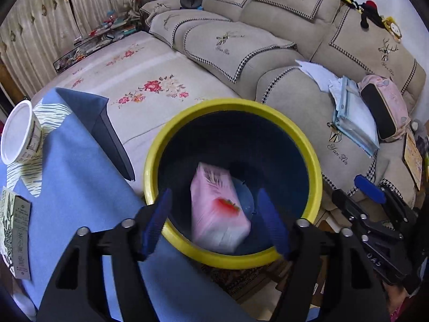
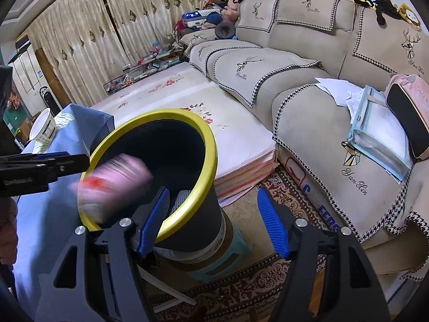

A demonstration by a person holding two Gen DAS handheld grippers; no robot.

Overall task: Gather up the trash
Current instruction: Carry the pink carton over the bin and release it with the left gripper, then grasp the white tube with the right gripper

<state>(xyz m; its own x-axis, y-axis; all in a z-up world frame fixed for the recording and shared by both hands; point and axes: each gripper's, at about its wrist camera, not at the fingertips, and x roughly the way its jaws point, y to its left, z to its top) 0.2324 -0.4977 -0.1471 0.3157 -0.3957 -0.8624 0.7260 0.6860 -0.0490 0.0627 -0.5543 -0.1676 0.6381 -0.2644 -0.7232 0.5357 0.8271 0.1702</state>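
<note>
sofa cover [image 2: 356, 179]: "Yan Xin" script under deer emblem | carton [image 1: 18, 238]: print too small to read

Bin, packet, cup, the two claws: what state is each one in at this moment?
Bin: upright, open-topped, yellow-rimmed.
Pink packet: blurred, loose inside the bin mouth, gripped by nothing.
White cup: lying tipped on the blue cloth.
Green carton: lying flat on the cloth.
Left gripper: open, empty, above the bin.
Right gripper: open, empty, straddling the bin's rim.
</note>
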